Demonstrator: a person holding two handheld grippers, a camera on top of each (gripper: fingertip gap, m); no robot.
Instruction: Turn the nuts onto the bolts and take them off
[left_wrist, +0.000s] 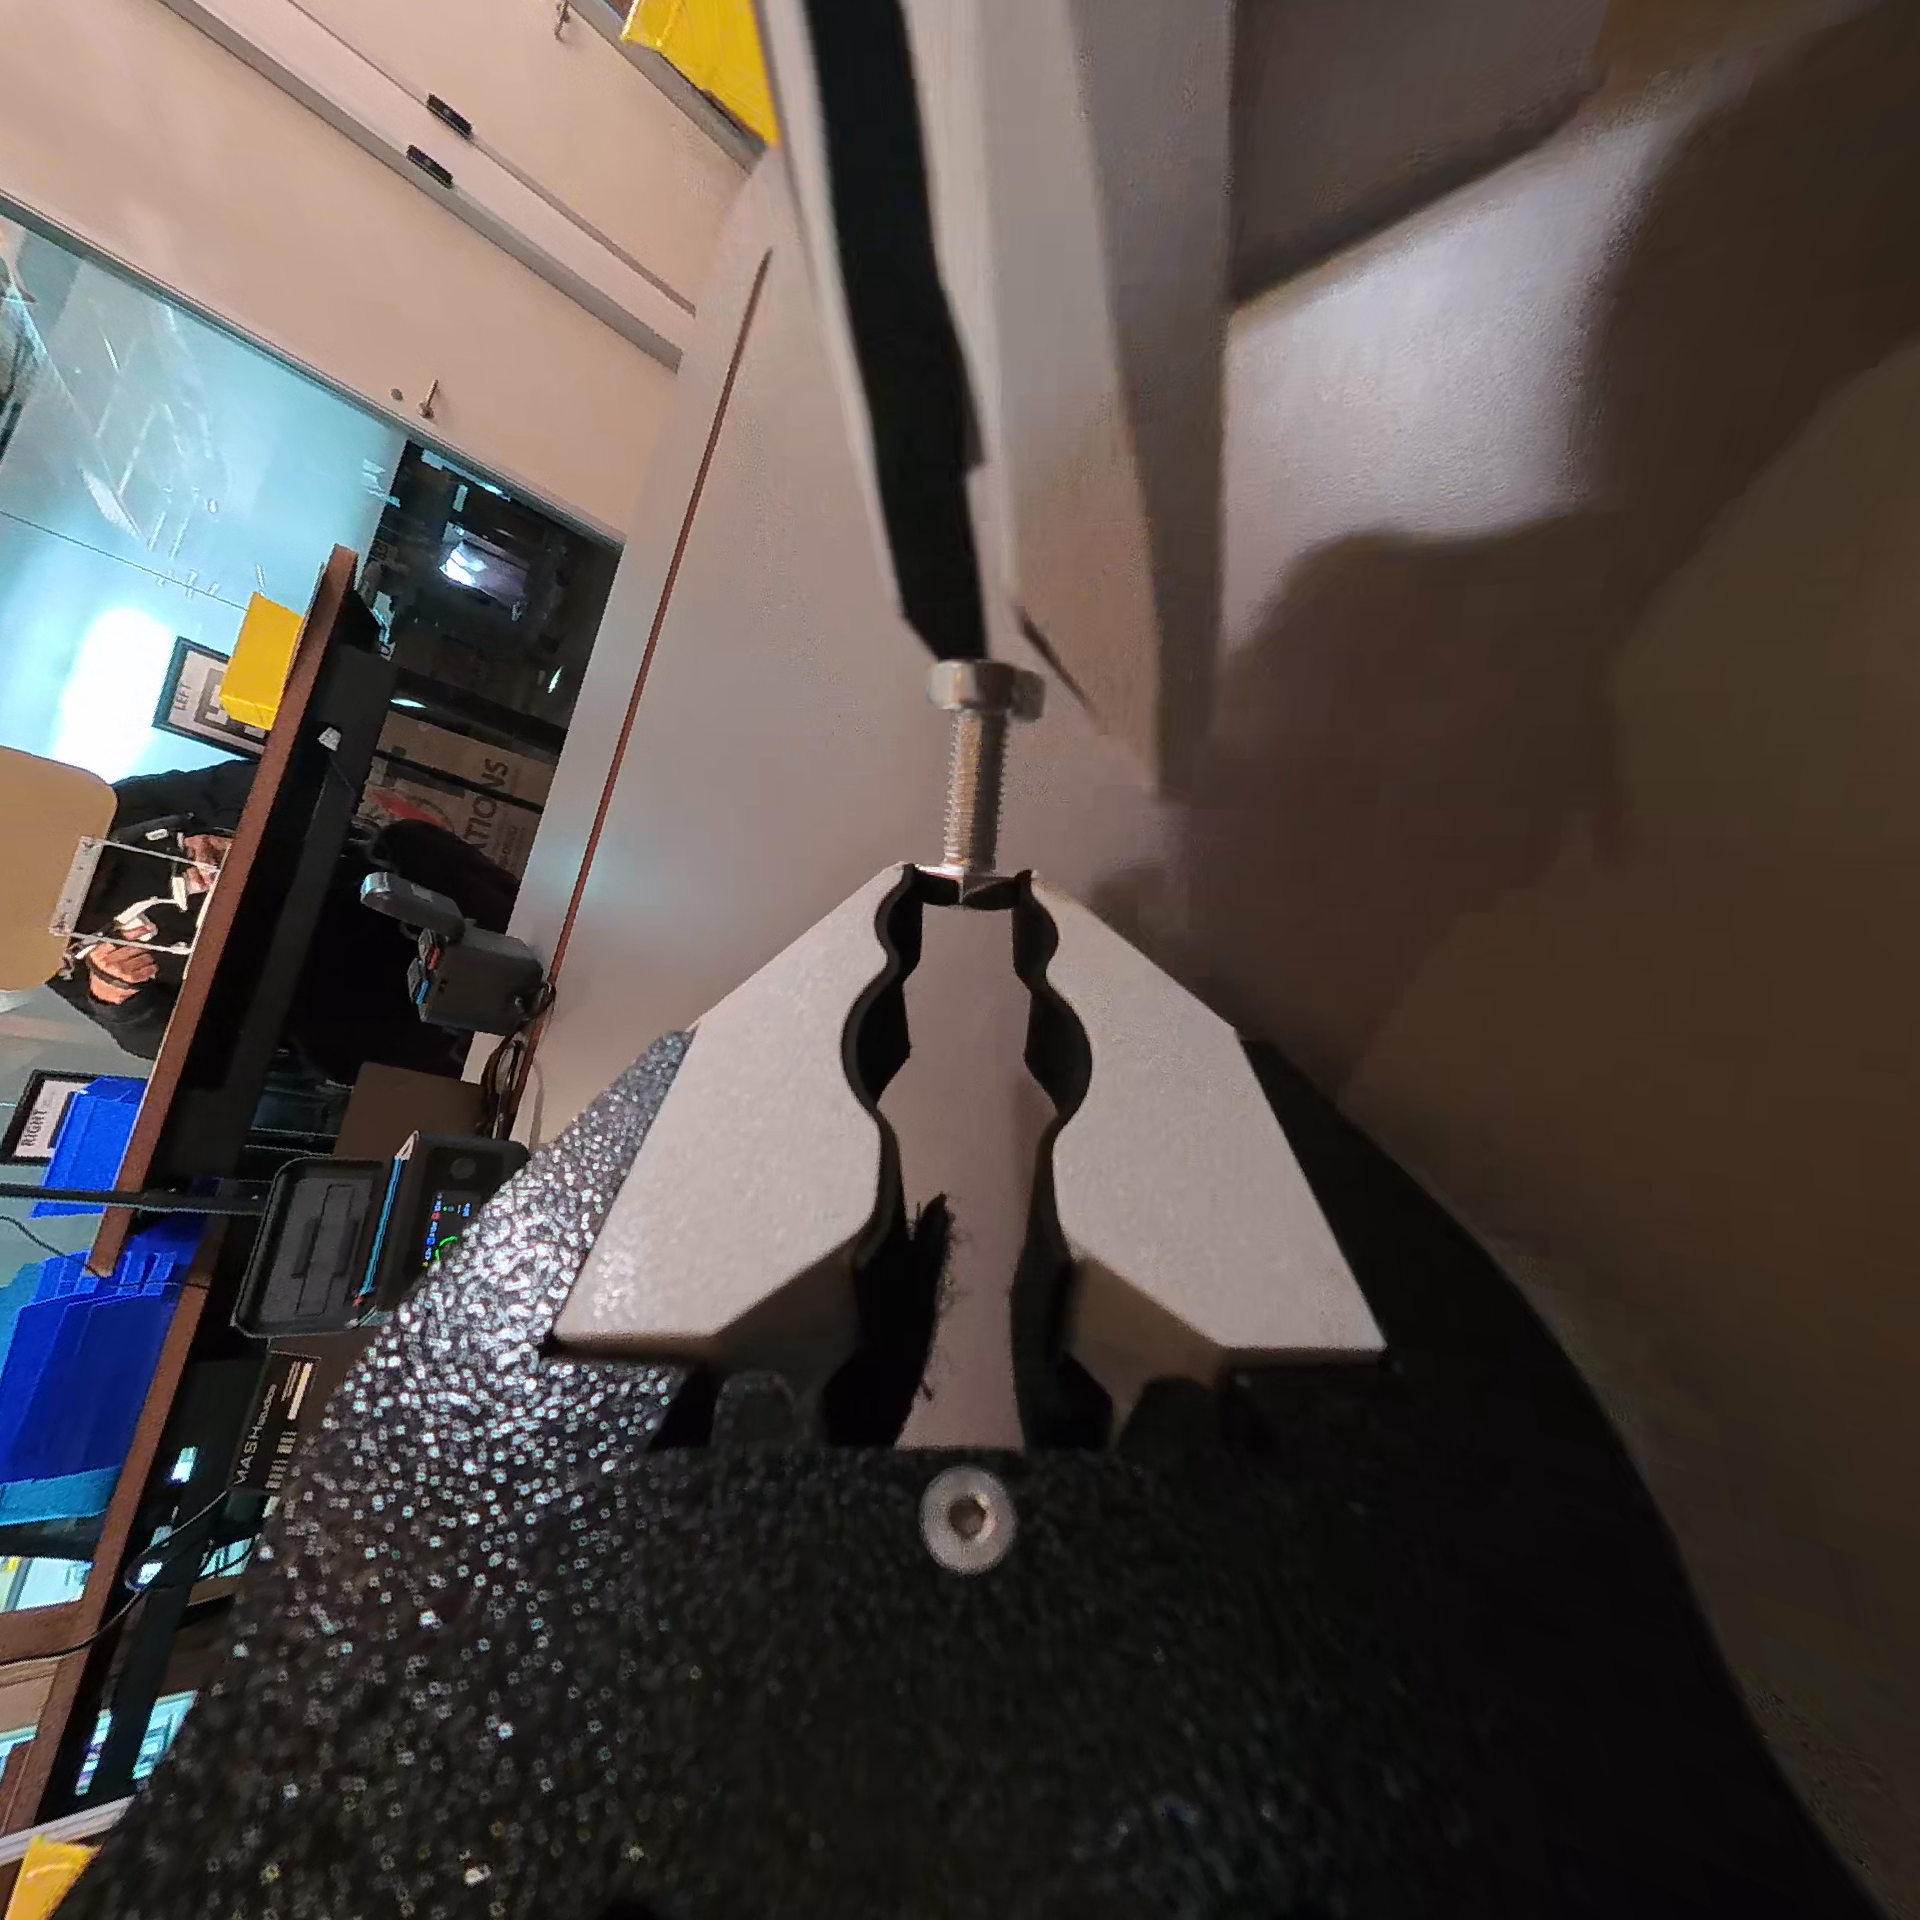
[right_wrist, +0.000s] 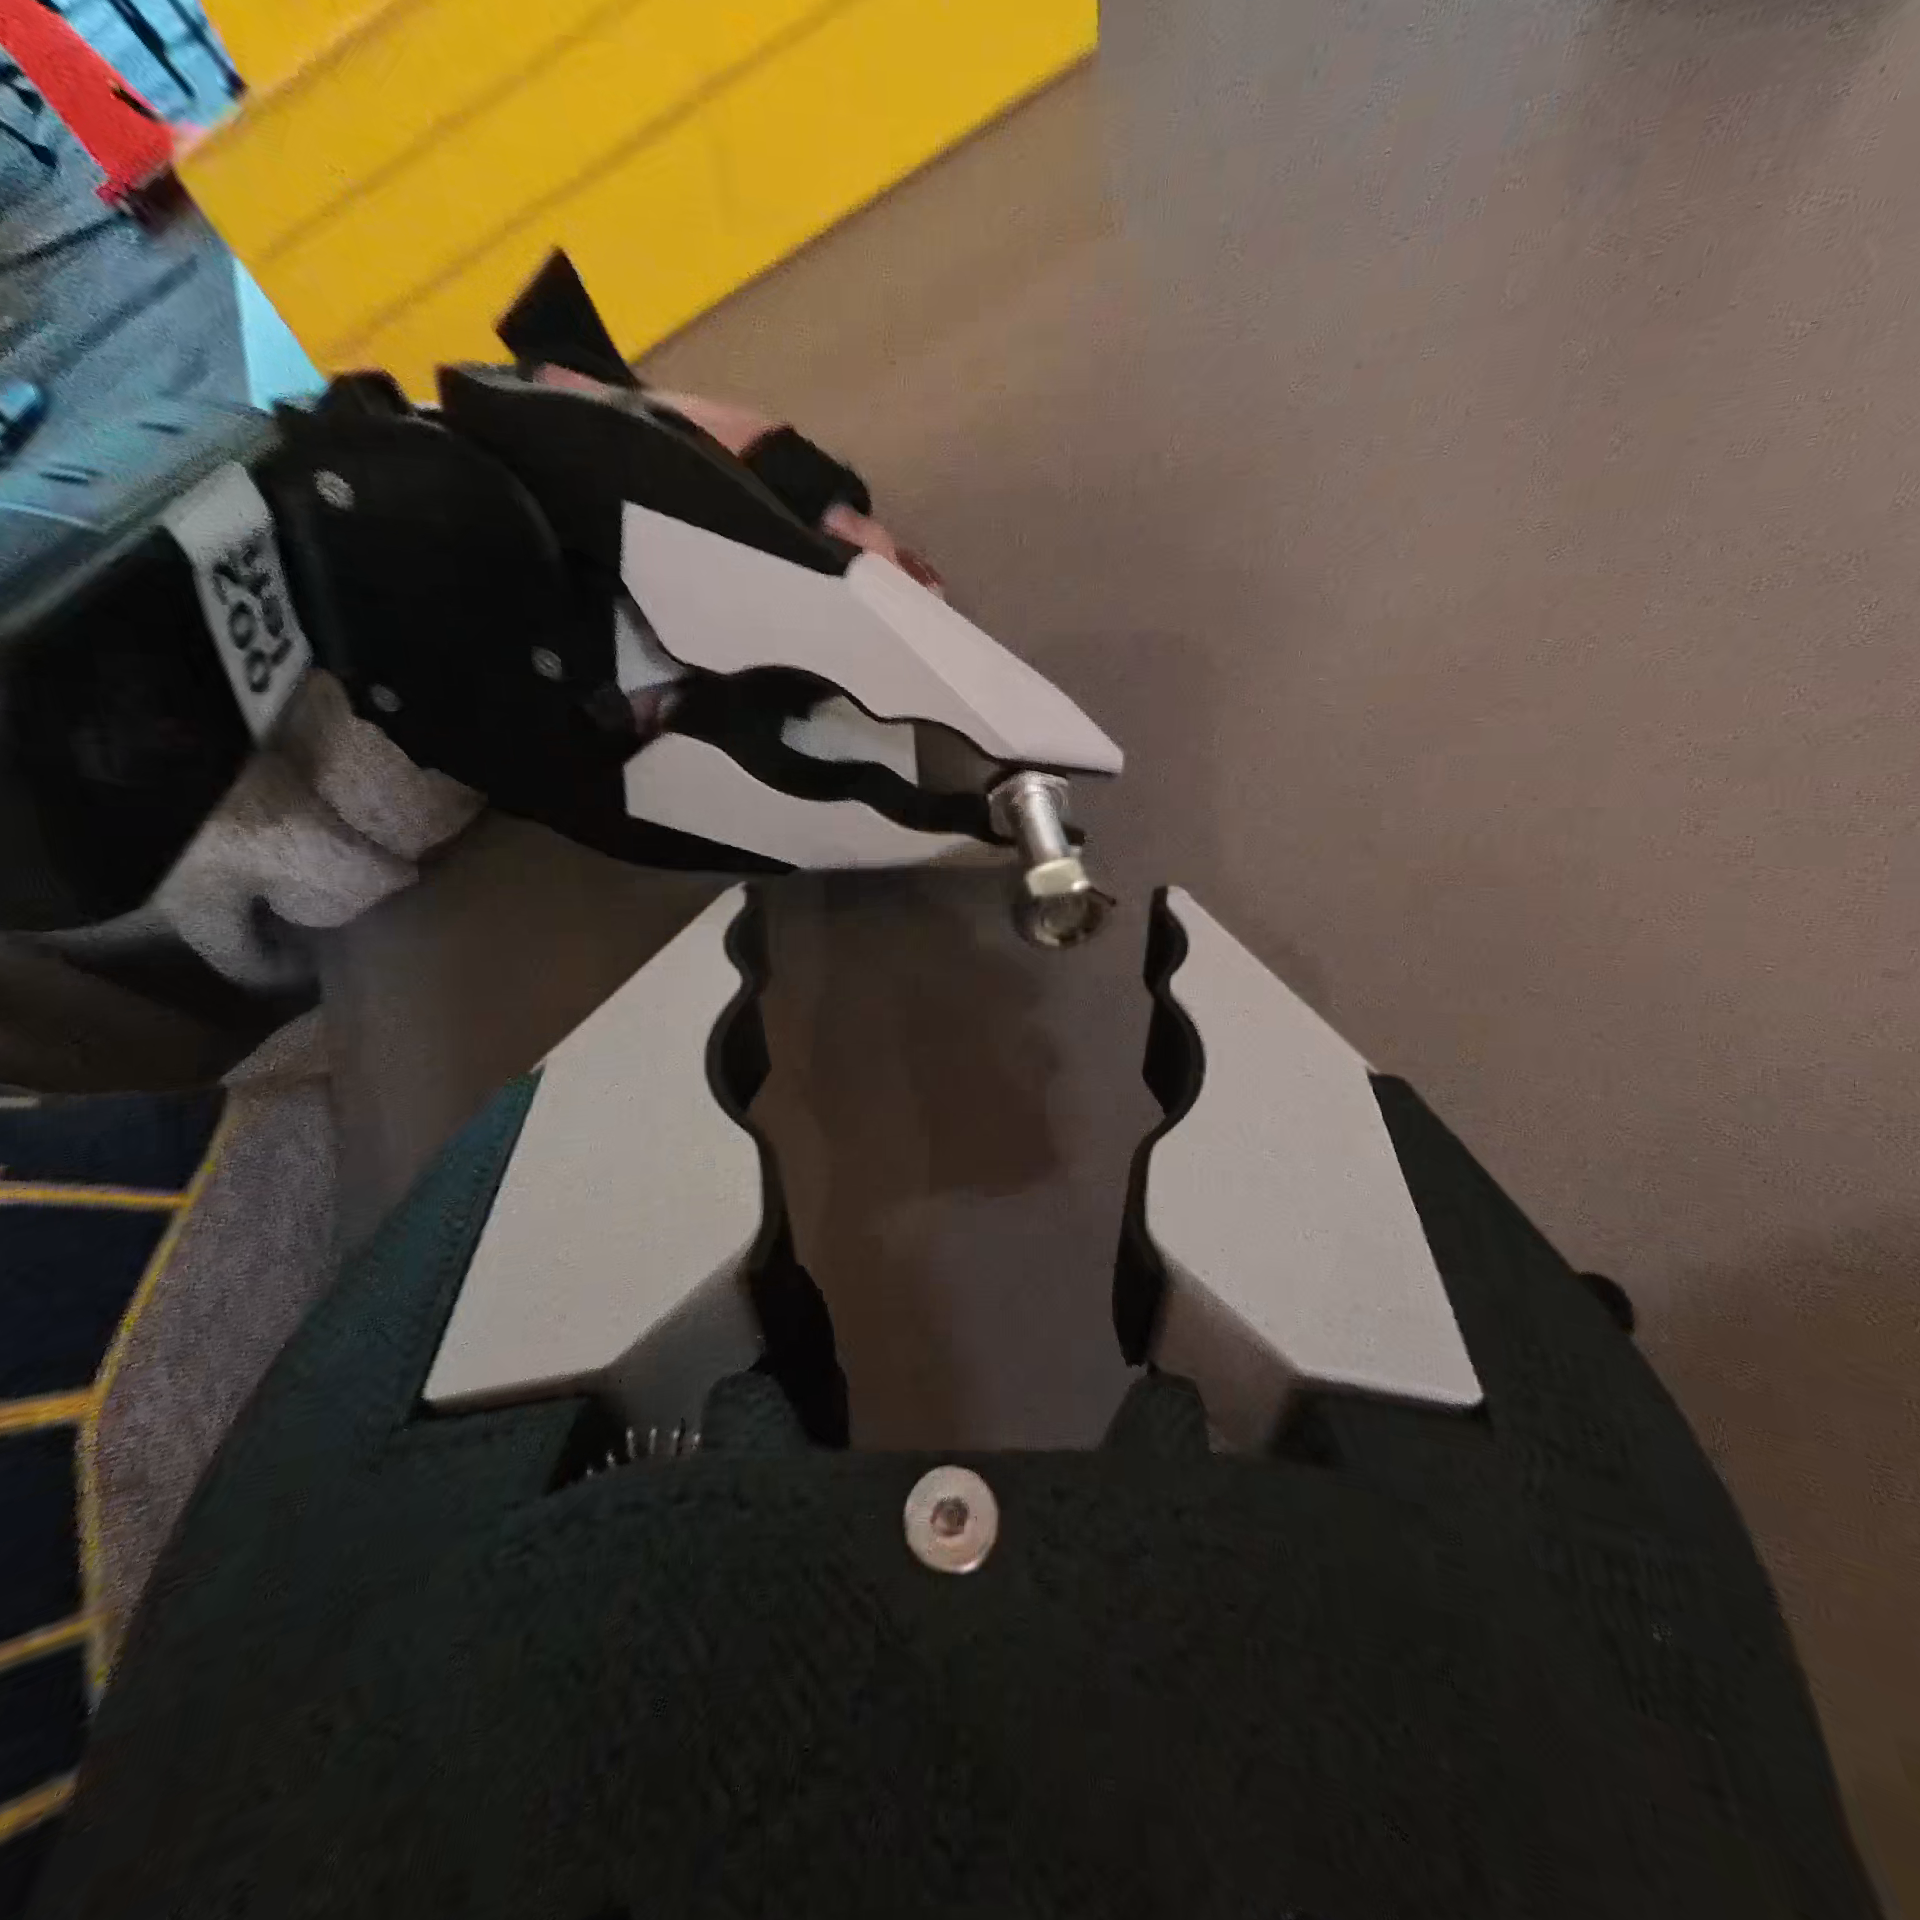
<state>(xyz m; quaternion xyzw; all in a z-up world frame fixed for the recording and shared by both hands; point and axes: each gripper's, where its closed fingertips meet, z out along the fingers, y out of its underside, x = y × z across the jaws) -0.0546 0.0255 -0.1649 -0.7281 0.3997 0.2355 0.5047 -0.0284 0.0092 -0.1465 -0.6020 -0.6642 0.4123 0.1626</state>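
The left gripper (right_wrist: 1013, 805) pinches the bolt (right_wrist: 1031, 821) by its head, shank pointing out past its tips with the nut (right_wrist: 1055, 896) threaded near the free end. Right of the bolt, the right gripper (right_wrist: 951, 909) is spread wide, the nut just beyond and between its tips, nearer the right one.

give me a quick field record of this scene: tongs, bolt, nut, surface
left tongs: shut on the bolt's head end, held above the table
right tongs: open, empty, tips level with the nut
bolt: silver, threaded shank pointing away from the left tongs
nut: silver hex, threaded on near the bolt's free end
nut and right tongs: not gripped; nut sits in the gap, nearer the right finger
table: plain grey-brown
yellow bin: behind the left tongs
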